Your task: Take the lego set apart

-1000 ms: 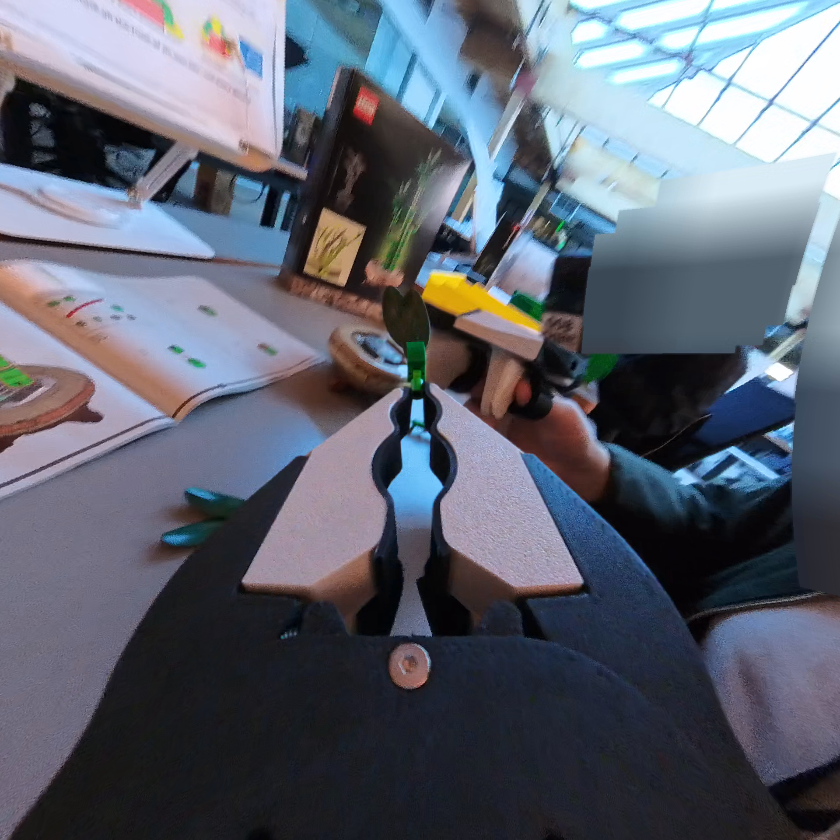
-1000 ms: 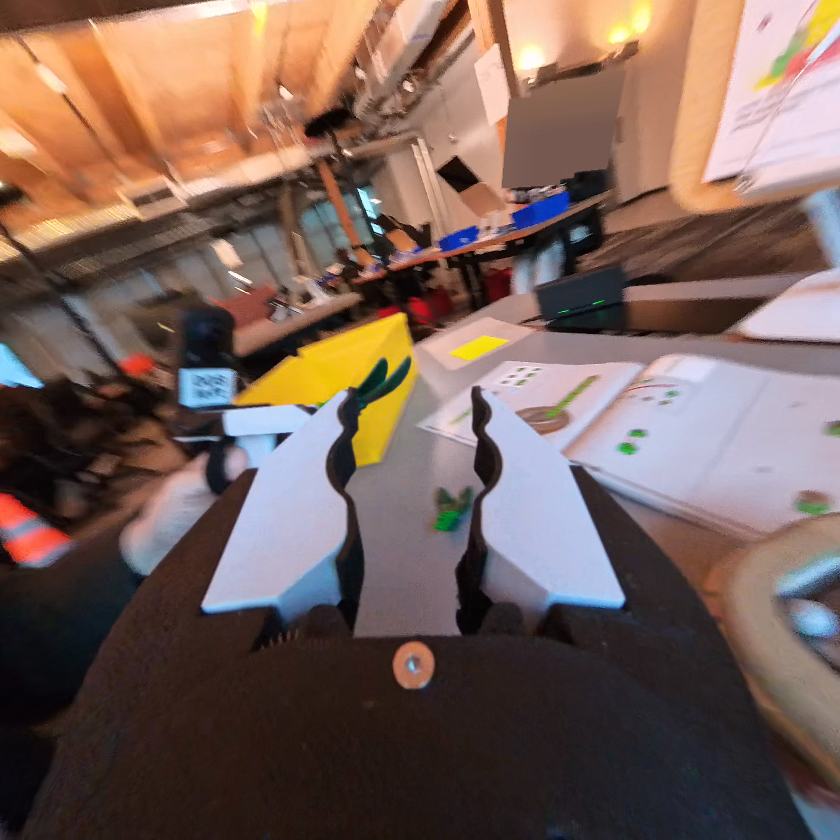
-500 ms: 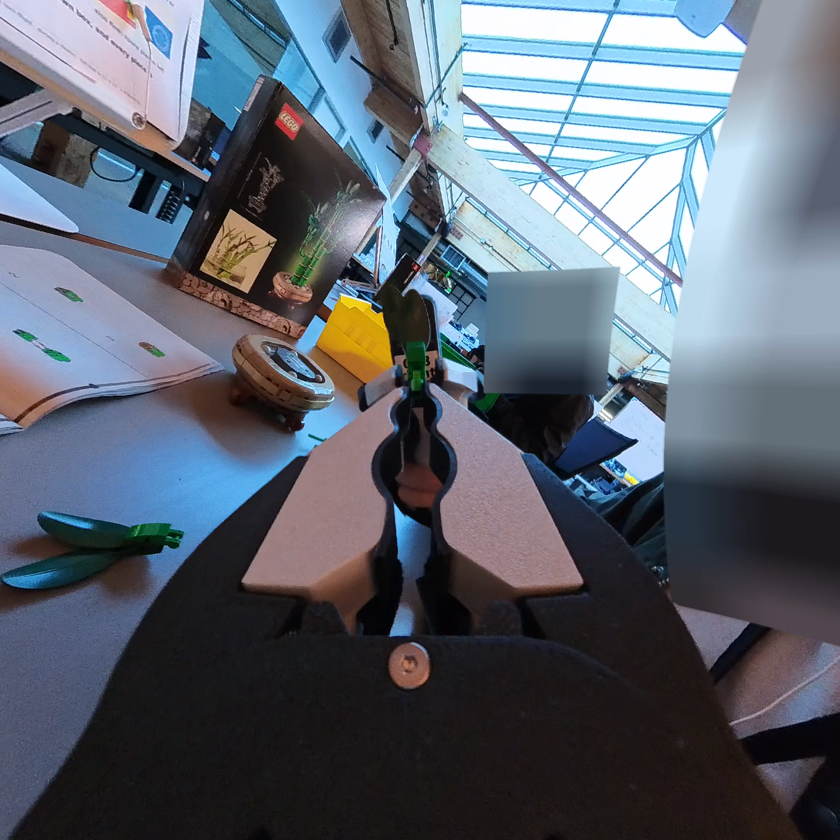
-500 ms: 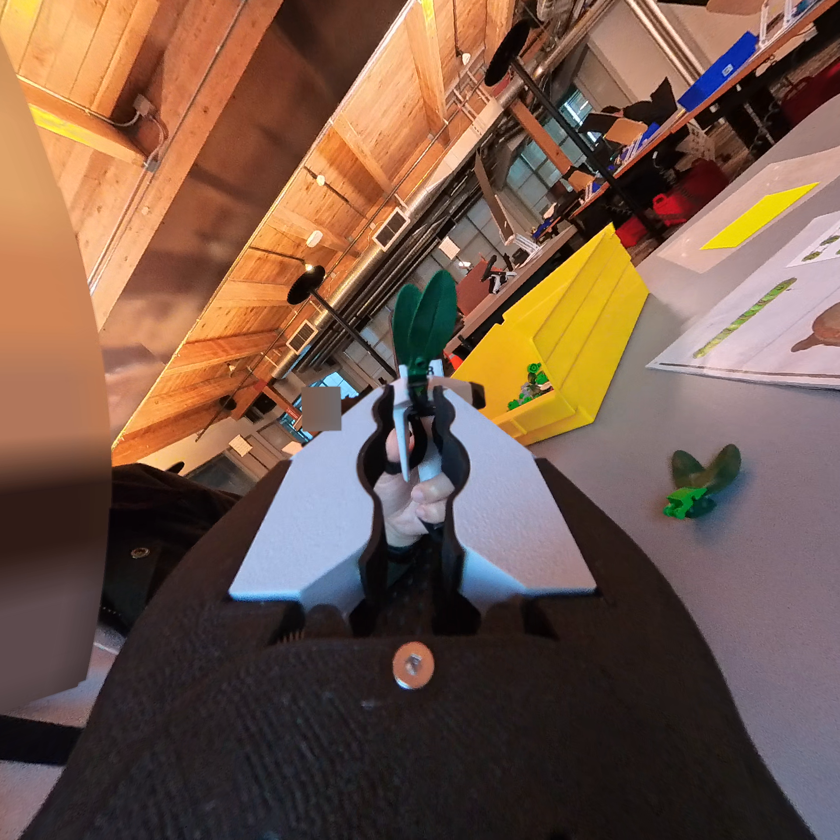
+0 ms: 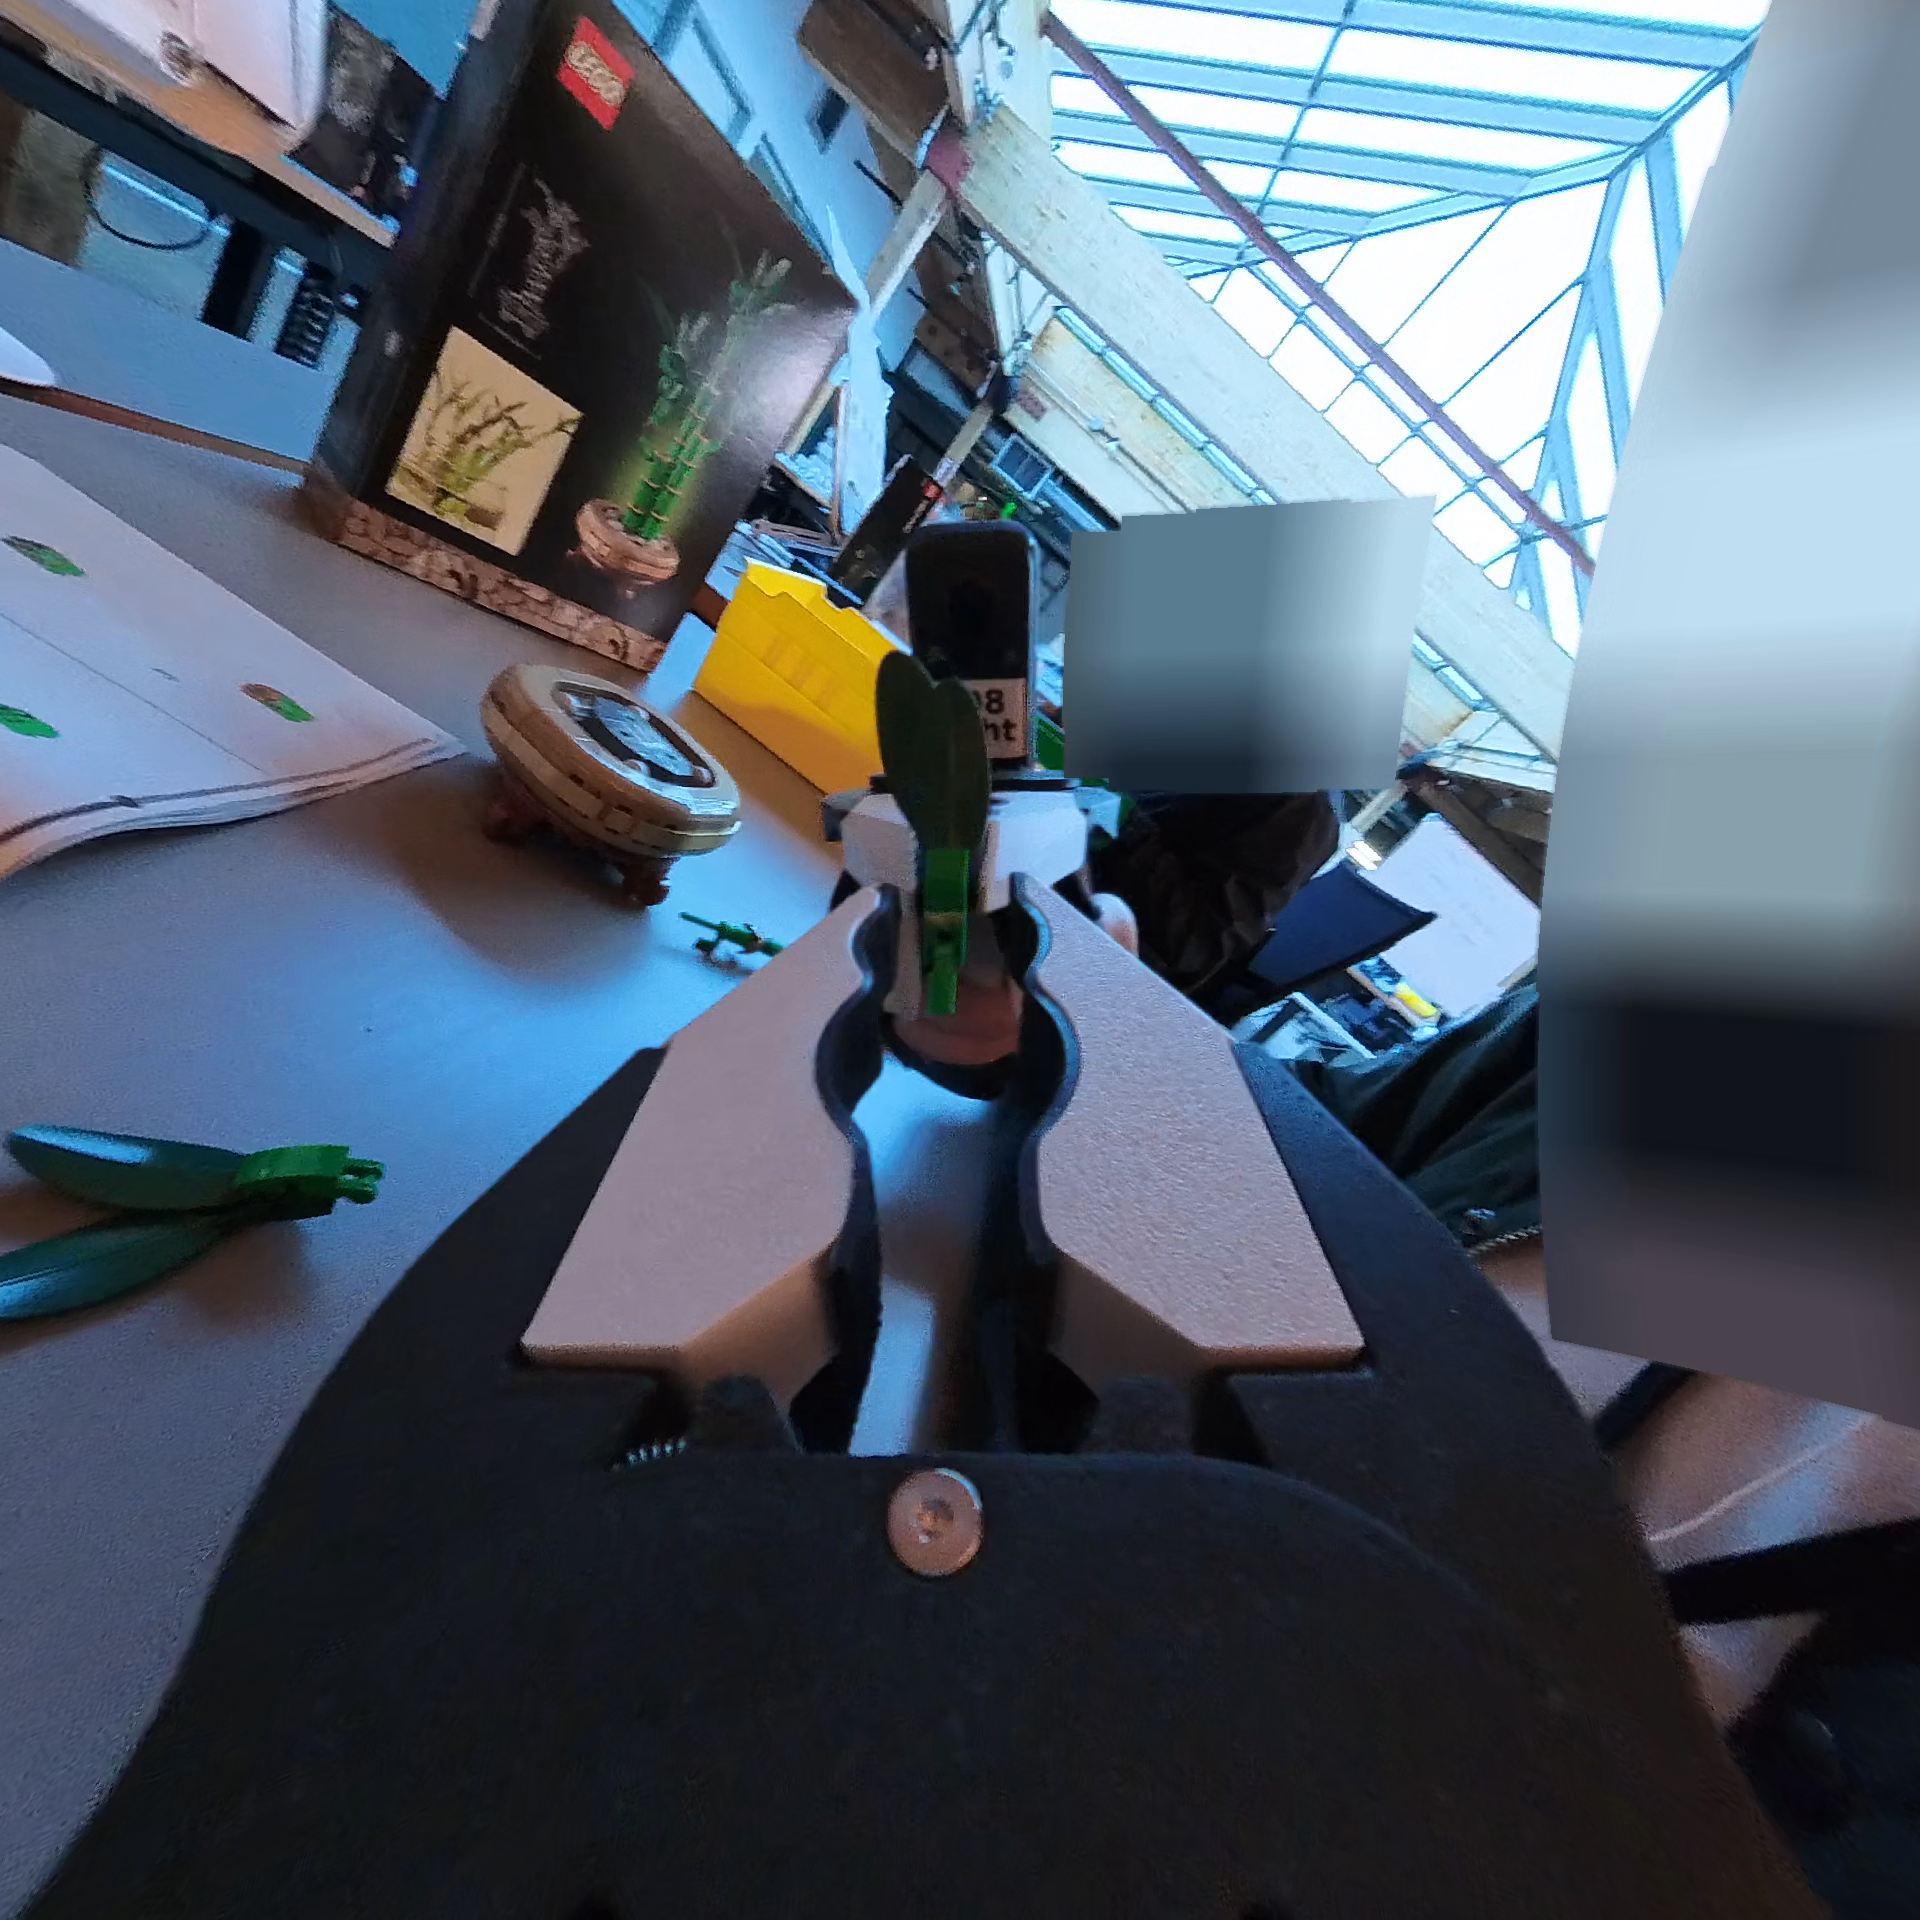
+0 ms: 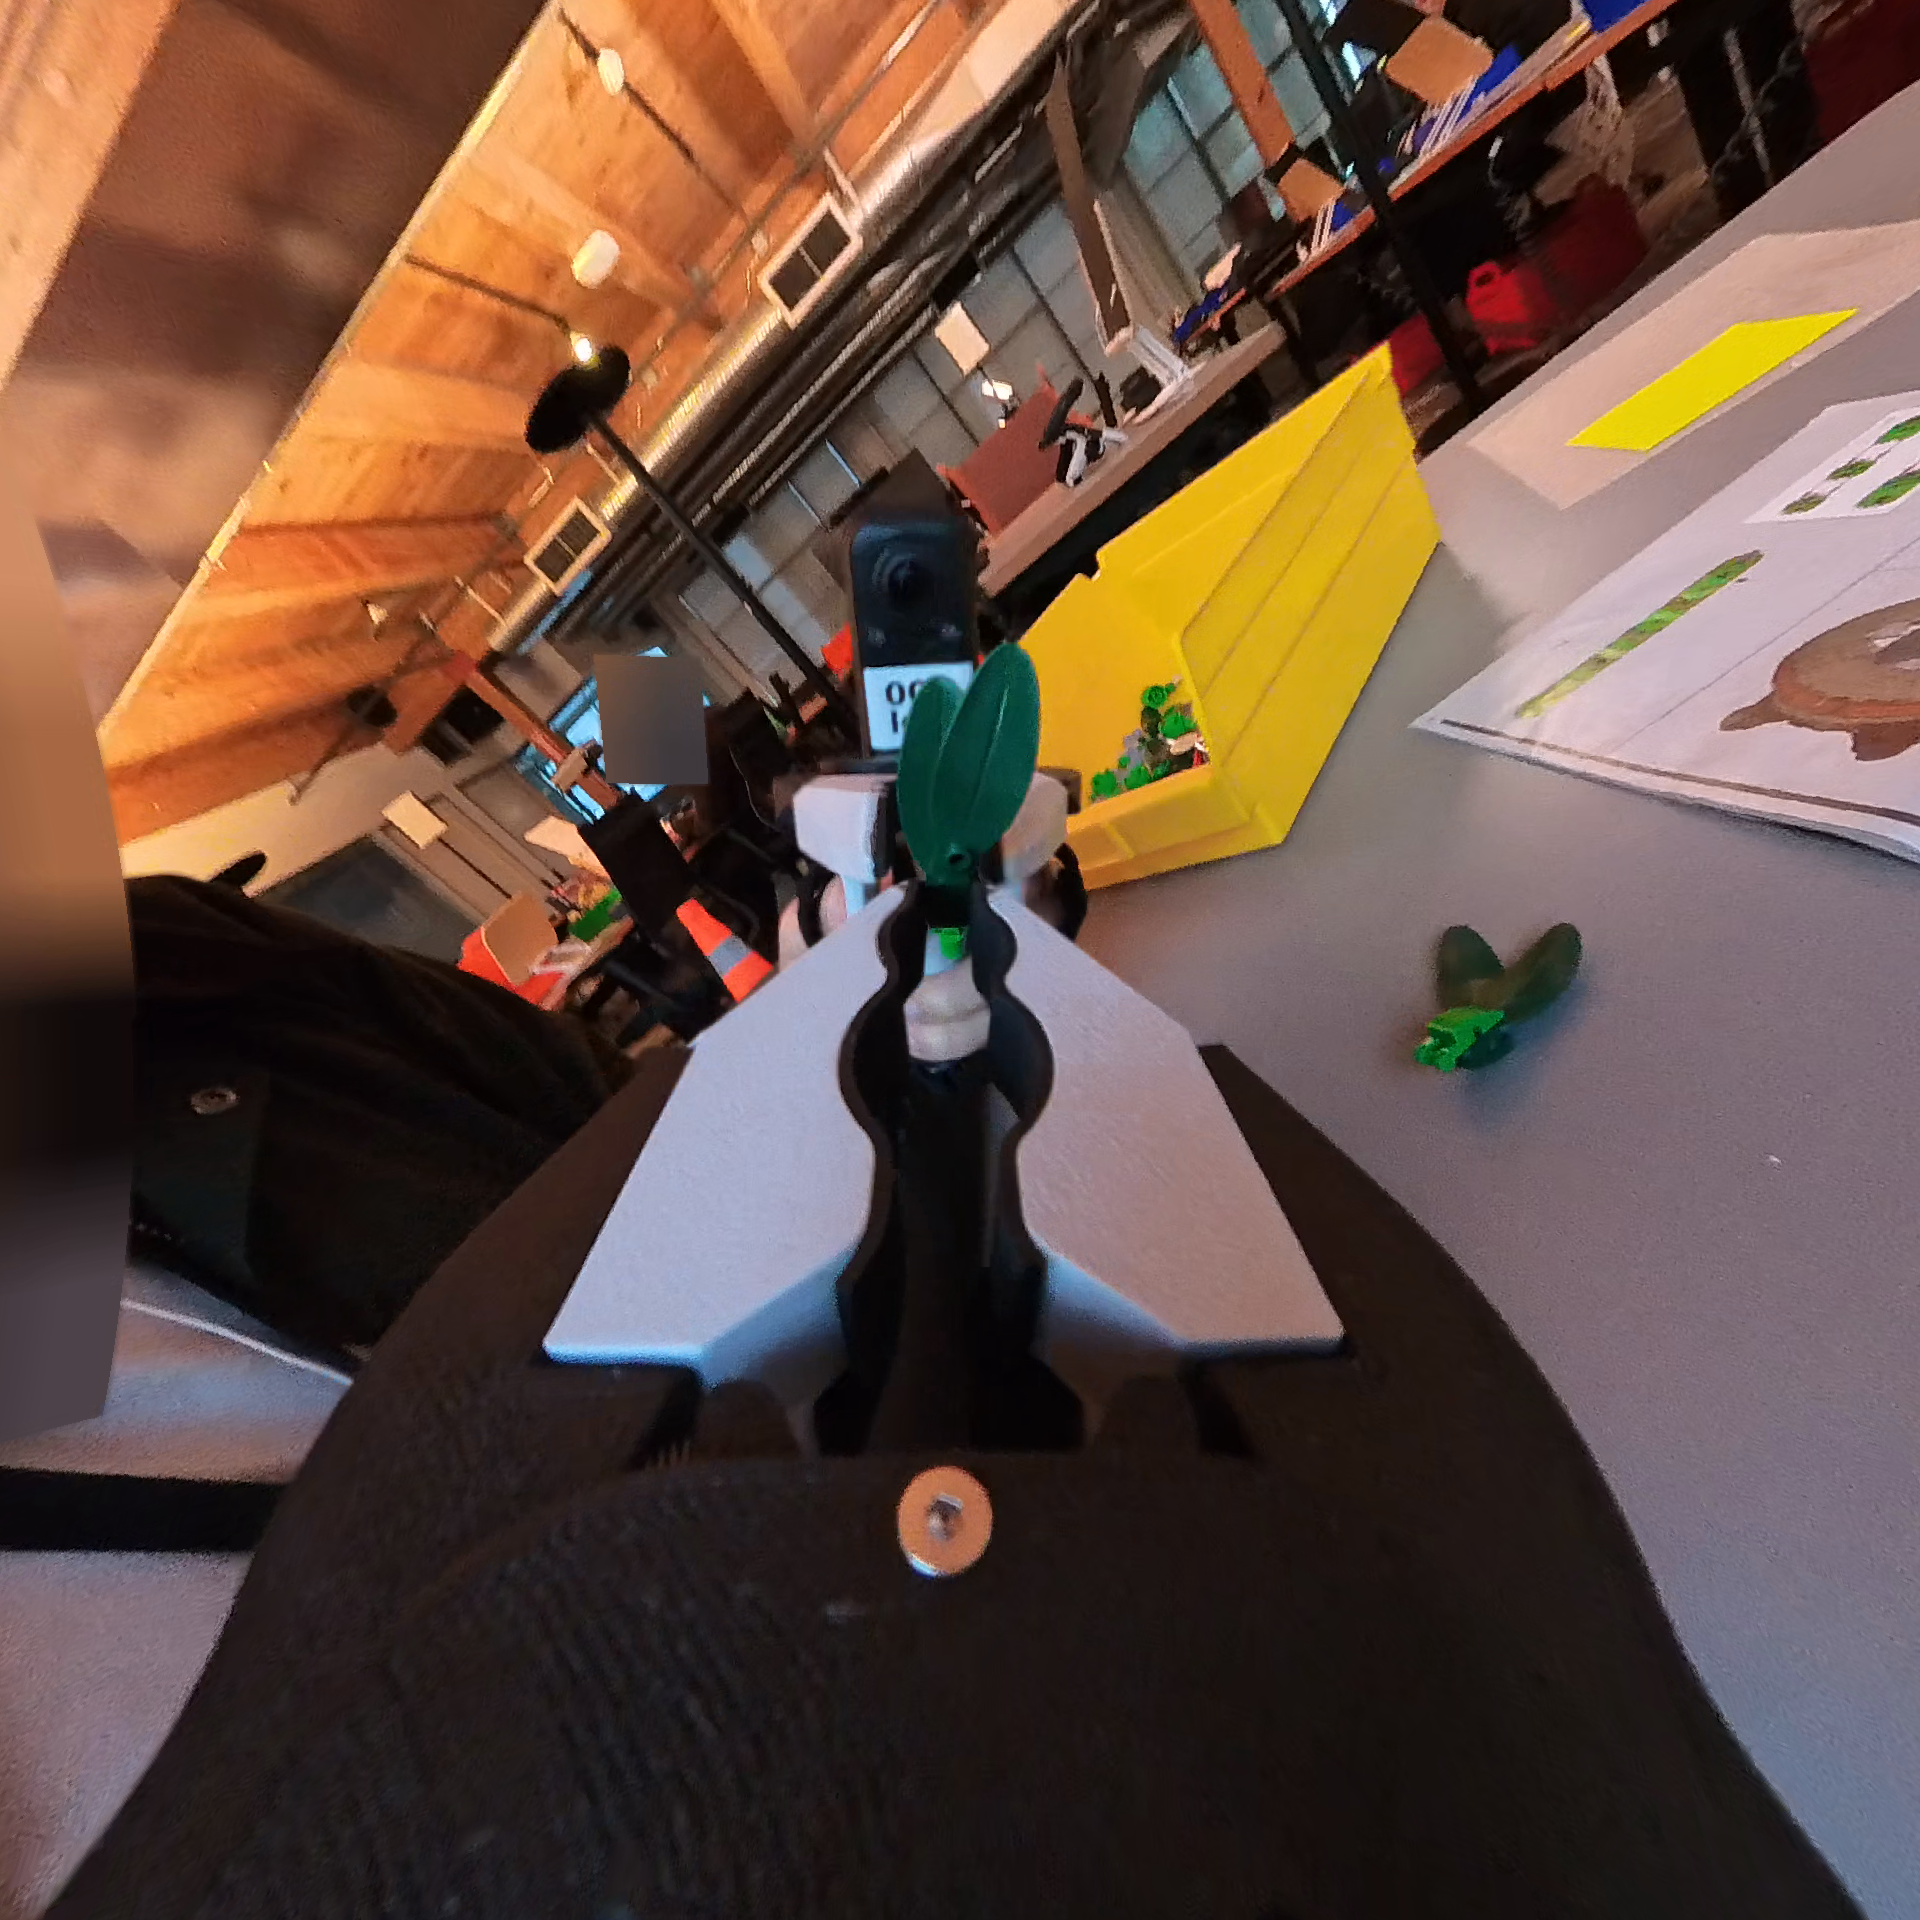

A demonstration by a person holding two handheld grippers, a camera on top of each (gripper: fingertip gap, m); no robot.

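A lego leaf piece (image 5: pixel 935 790), two dark green leaves on a bright green stem, stands upright between my two grippers, which face each other above the grey table (image 5: pixel 312 1018). My right gripper (image 6: pixel 948 914) is shut on the stem just below the leaves (image 6: pixel 971 758). Its white fingers (image 5: pixel 873 842) show behind the piece in the left wrist view. My left gripper (image 5: pixel 945 904) is open: the stem stands between its pads with a gap on each side. Its fingers (image 6: pixel 831 821) show beyond the leaves in the right wrist view.
A round tan pot base (image 5: pixel 613 758), a yellow bin (image 6: pixel 1299 623) with green parts, the set's box (image 5: pixel 582 343) and an open booklet (image 6: pixel 1714 675) are on the table. Loose leaf pieces (image 5: pixel 177 1195) (image 6: pixel 1496 997) and a small green part (image 5: pixel 732 940) lie nearby. My two grippers' fingertips are within a few centimetres of each other.
My left gripper held the leaf piece shut; my right gripper came over and closed on it. My left pads have now come apart off the stem.
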